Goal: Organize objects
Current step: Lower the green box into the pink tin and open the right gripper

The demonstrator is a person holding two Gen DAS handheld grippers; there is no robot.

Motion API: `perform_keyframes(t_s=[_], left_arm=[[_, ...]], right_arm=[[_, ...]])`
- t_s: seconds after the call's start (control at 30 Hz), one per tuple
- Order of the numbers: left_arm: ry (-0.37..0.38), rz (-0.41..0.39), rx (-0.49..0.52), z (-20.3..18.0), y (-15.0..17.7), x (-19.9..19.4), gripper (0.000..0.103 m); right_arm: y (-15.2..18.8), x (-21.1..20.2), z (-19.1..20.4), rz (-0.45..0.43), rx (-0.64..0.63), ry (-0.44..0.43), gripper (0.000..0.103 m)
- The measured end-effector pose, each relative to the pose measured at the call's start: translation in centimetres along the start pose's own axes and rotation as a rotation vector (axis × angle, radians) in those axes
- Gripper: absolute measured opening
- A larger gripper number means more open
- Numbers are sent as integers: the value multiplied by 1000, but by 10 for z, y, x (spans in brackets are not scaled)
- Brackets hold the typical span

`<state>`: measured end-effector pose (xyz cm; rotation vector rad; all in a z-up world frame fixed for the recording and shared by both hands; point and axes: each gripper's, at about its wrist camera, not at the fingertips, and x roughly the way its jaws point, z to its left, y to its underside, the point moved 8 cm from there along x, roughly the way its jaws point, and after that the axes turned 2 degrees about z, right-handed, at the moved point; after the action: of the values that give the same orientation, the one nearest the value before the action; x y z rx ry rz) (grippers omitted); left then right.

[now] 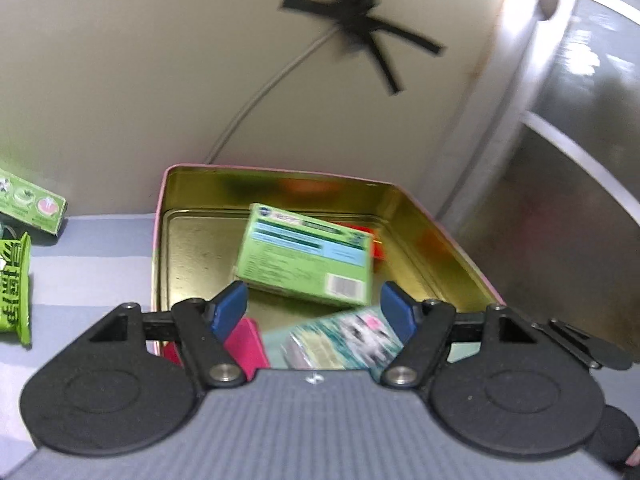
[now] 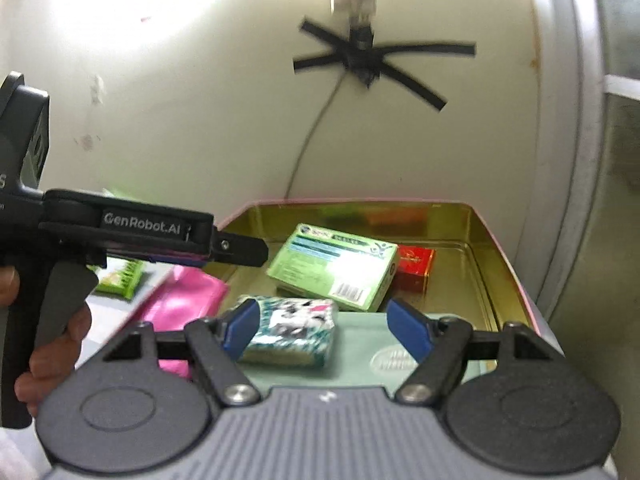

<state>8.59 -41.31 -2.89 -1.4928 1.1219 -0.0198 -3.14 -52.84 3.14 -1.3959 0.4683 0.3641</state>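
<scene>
A pink-rimmed gold tin [image 1: 280, 170] [image 2: 360, 201] stands open against the wall. In it lie a green box [image 1: 304, 256] [image 2: 336, 268], a red box [image 2: 414, 266] behind it, a teal patterned packet [image 1: 344, 340] [image 2: 292, 330] and a pink packet [image 1: 246, 344] [image 2: 184, 300]. My left gripper [image 1: 313, 296] hovers over the tin's near end, open, with nothing pressed between its blue pads. The right gripper [image 2: 323, 312] is also open; the teal packet lies below, by its left pad. In the right wrist view a hand holds the left gripper [image 2: 248, 250] at the tin's left edge.
A green snack packet [image 1: 14, 288] [image 2: 120, 278] and a long green box [image 1: 32, 204] lie on the striped cloth left of the tin. The teal packet rests on a pale green flat item [image 2: 368, 344]. A taped cable [image 1: 352, 20] runs down the wall; a metal frame [image 1: 560, 160] stands right.
</scene>
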Motion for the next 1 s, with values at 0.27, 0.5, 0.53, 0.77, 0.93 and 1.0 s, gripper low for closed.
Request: perform_keyframes(t_s=[0.27, 0.5, 0.53, 0.77, 0.93, 1.0], left_arm=[[6, -54, 139, -24, 45, -62, 75], [-57, -30, 175, 0, 84, -85, 75], [-73, -23, 176, 6, 89, -87, 75], [-232, 38, 156, 72, 118, -94, 75], [-347, 55, 133, 124, 126, -105, 75], [-376, 54, 112, 144, 127, -111, 75]], right_arm=[[29, -67, 16, -148, 137, -4, 78], [72, -72, 29, -79, 241, -41, 79], [79, -69, 32, -57, 241, -38, 79], [105, -42, 69, 96, 160, -57, 78], [109, -30, 110, 142, 74, -94, 77], [110, -24, 126, 159, 53, -109, 77]])
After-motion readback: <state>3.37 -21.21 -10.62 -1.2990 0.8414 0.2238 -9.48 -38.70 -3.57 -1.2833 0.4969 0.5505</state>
